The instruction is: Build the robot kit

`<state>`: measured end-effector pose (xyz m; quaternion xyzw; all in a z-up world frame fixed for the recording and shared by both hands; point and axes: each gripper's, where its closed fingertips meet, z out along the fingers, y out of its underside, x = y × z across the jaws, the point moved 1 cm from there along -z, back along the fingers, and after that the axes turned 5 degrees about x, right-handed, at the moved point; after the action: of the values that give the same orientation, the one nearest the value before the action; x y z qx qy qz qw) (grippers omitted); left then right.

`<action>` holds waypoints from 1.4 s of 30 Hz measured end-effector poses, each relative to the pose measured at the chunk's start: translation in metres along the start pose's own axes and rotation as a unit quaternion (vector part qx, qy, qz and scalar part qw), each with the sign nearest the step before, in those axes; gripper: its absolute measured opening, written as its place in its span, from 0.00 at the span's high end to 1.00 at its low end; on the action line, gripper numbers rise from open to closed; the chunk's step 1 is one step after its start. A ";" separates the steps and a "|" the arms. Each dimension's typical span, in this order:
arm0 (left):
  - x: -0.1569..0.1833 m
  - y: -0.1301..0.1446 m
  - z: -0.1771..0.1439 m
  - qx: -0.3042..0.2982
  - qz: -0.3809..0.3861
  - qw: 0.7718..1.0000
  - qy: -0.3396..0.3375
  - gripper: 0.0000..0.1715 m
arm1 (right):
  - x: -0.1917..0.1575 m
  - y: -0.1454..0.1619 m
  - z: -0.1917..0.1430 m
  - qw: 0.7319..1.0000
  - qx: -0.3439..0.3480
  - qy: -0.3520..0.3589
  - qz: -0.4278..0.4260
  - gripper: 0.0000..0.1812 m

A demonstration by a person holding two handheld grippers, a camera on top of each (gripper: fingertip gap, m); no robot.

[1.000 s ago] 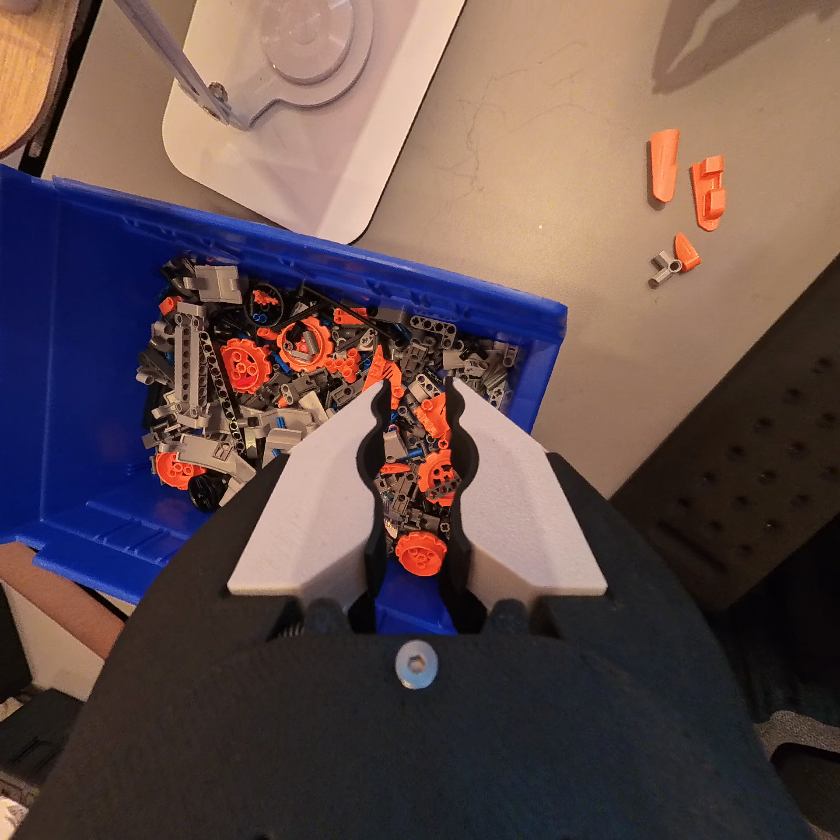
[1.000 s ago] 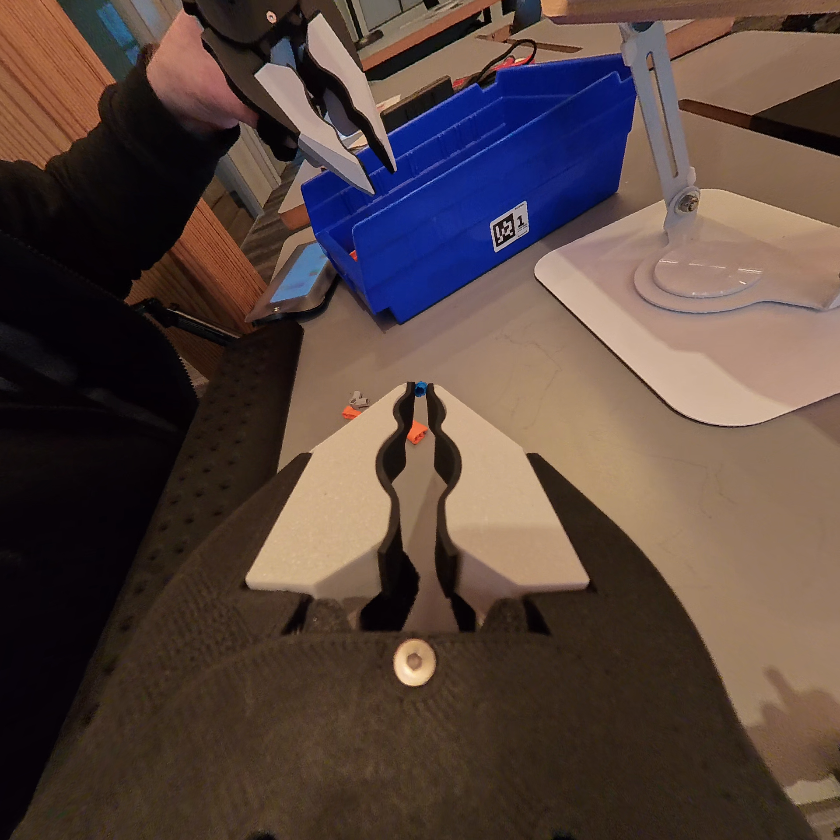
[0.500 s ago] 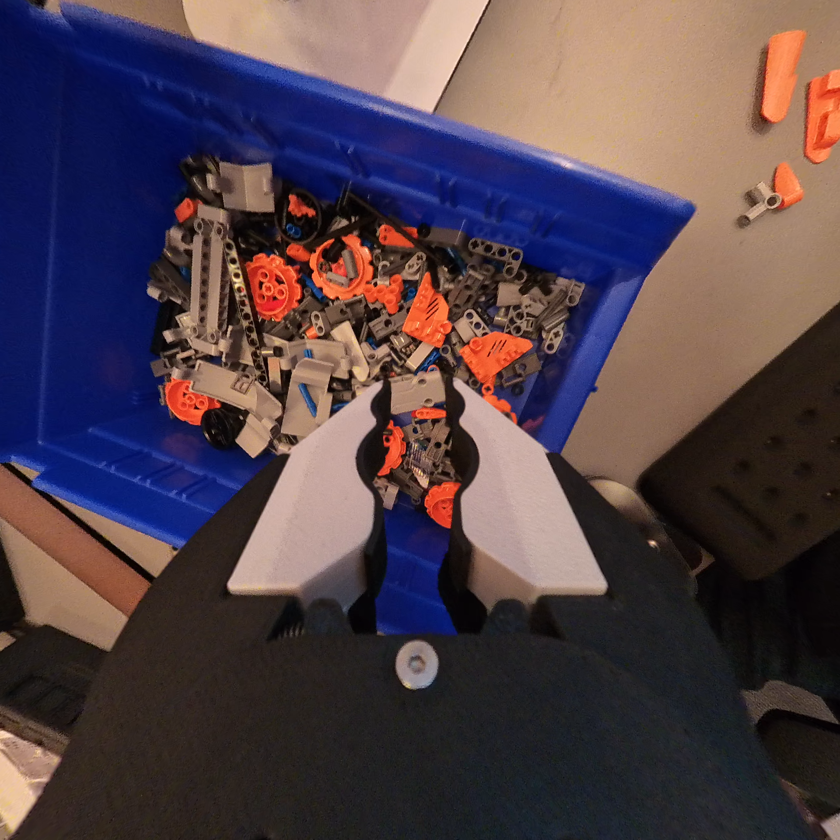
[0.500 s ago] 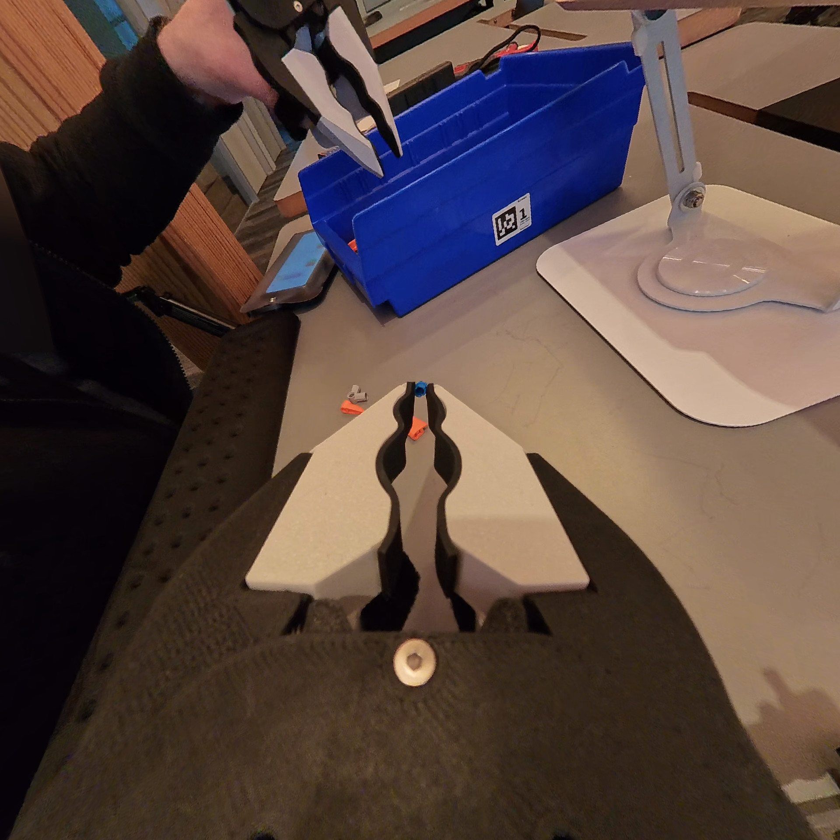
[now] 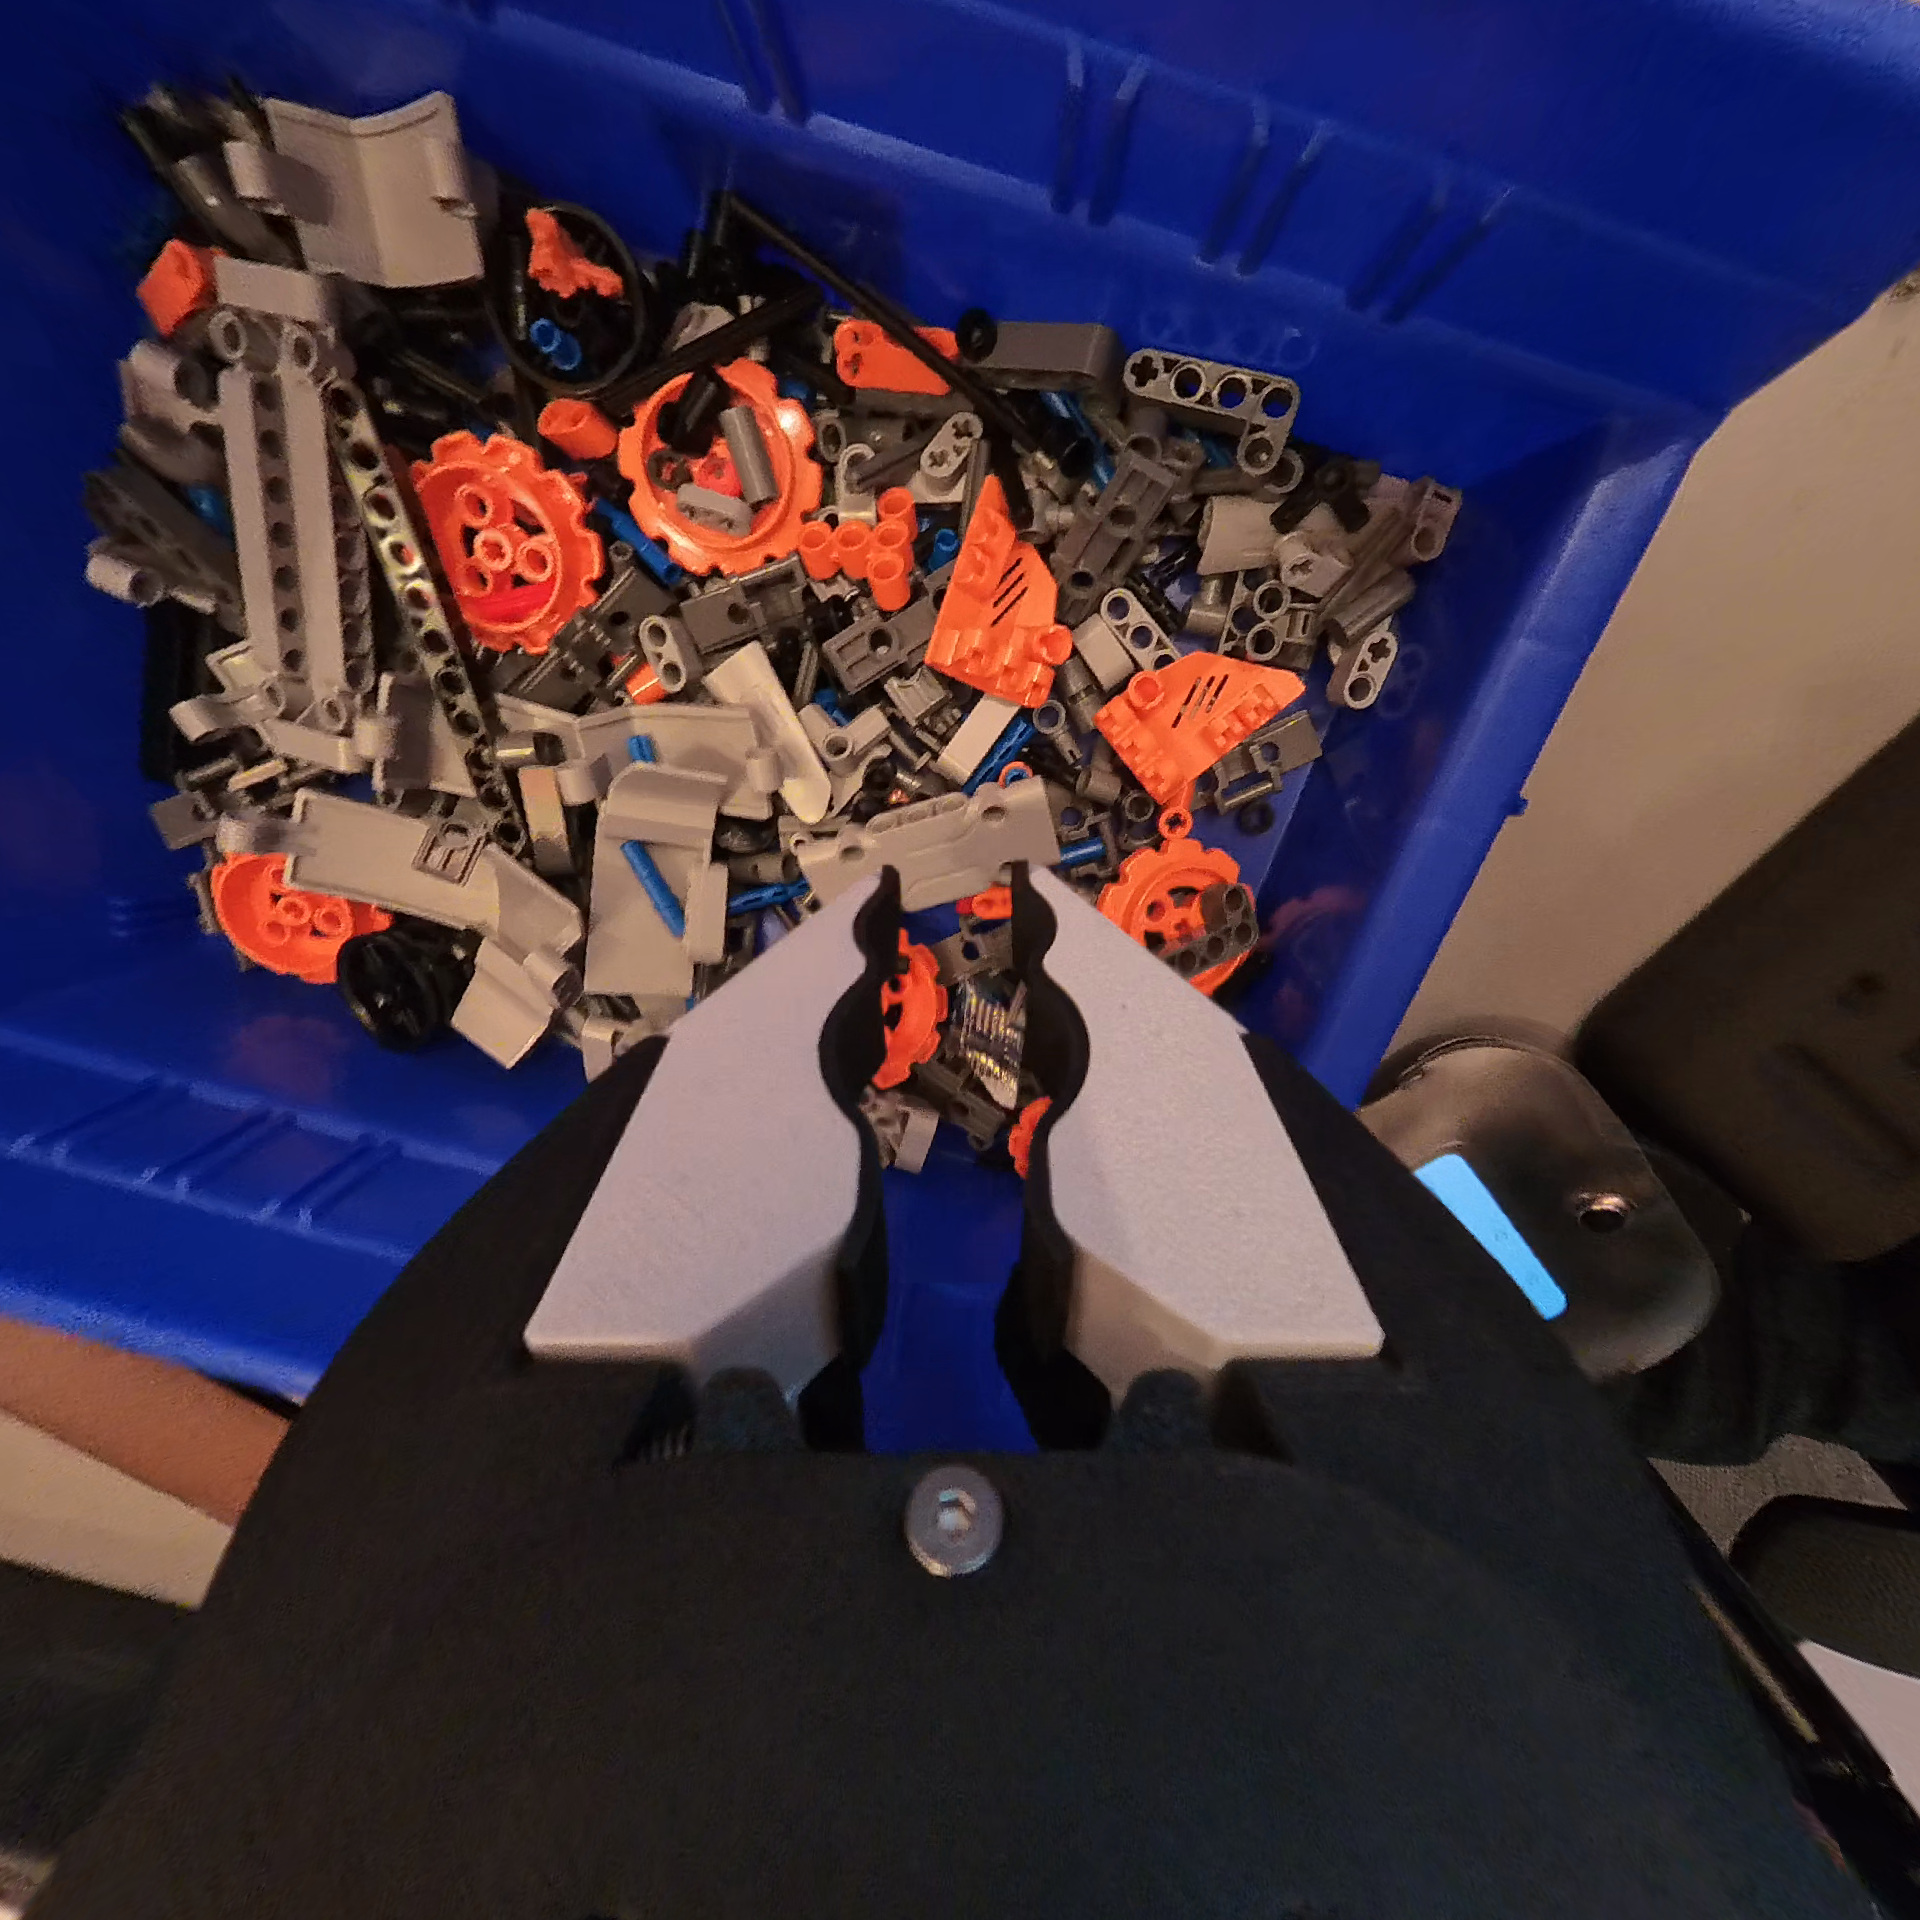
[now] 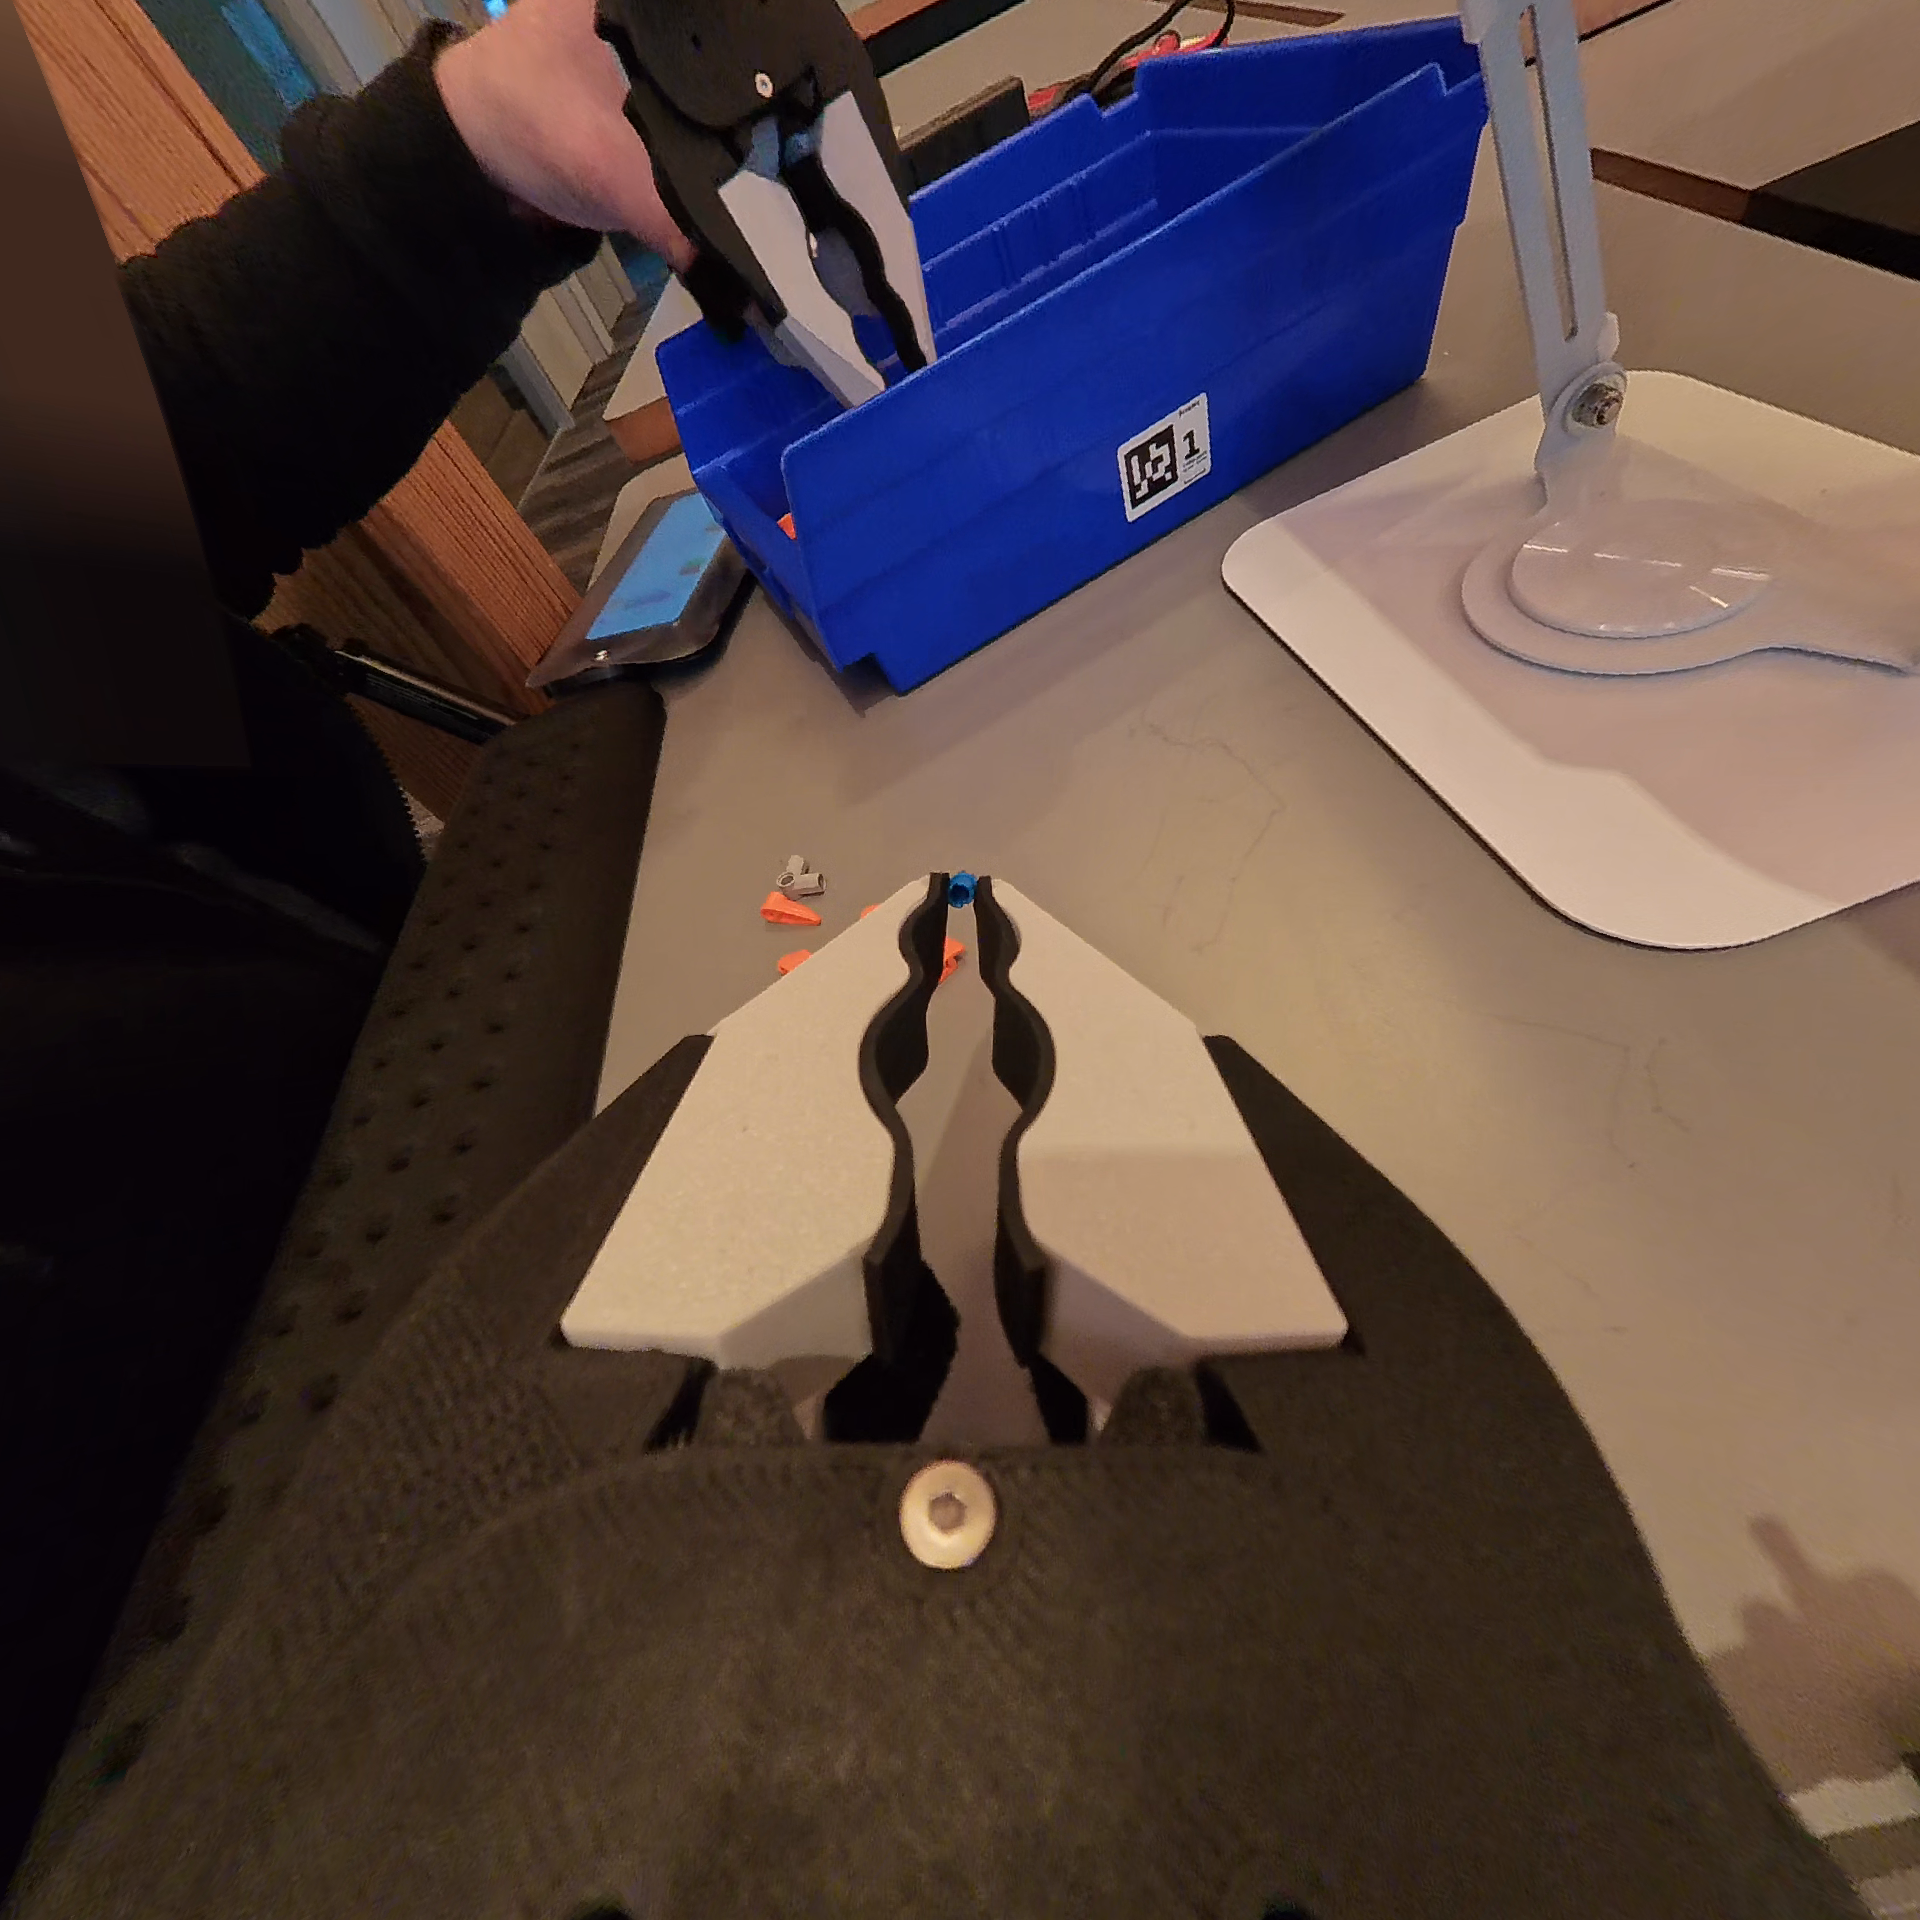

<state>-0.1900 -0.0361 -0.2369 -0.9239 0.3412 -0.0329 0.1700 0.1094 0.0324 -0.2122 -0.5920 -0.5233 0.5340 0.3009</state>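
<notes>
My left gripper (image 5: 951,883) is open and empty, low inside a blue bin (image 5: 1351,208) over a heap of grey, black and orange building parts (image 5: 727,623). Its tips are at a flat light grey panel piece (image 5: 935,847). In the right wrist view the left gripper (image 6: 883,379) dips into the same bin (image 6: 1039,457), held by a hand in a black sleeve. My right gripper (image 6: 961,885) is shut on a small blue pin (image 6: 961,888) above the grey table (image 6: 1351,1143). A grey connector (image 6: 803,881) and orange pieces (image 6: 790,914) lie on the table just left of its tips.
A white stand base (image 6: 1610,665) with an upright arm sits at the right. A phone-like device with a lit screen (image 6: 655,592) lies left of the bin. A black perforated pad (image 6: 499,987) runs along the table's left edge. A wooden panel (image 6: 135,135) is behind. The grey connector (image 6: 803,881) is closer to my right gripper, around 15 centimeters from its tips; the left tips are 20 centimeters off.
My left gripper has moved down into the blue bin, close to the parts, still open. My right gripper has stayed in place, still shut on the blue pin.
</notes>
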 end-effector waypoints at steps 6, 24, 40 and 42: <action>0.001 -0.009 0.021 -0.011 0.026 1.000 0.010 0.85 | 0.000 0.001 0.000 1.000 -0.001 0.000 0.000 0.98; -0.016 0.018 0.016 -0.084 -0.021 0.996 -0.033 0.90 | 0.002 0.002 0.001 1.000 -0.004 0.002 0.002 0.99; 0.036 -0.004 0.039 -0.039 0.038 0.995 0.079 0.94 | 0.002 0.004 0.001 1.000 -0.005 0.002 0.004 0.98; 0.033 -0.005 0.035 -0.030 0.028 0.996 0.077 0.89 | 0.003 0.004 0.001 1.000 -0.006 0.003 0.004 0.98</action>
<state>-0.1557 -0.0430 -0.2703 -0.9135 0.3796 -0.0888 0.1163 0.1095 0.0338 -0.2169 -0.5971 -0.5231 0.5307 0.2969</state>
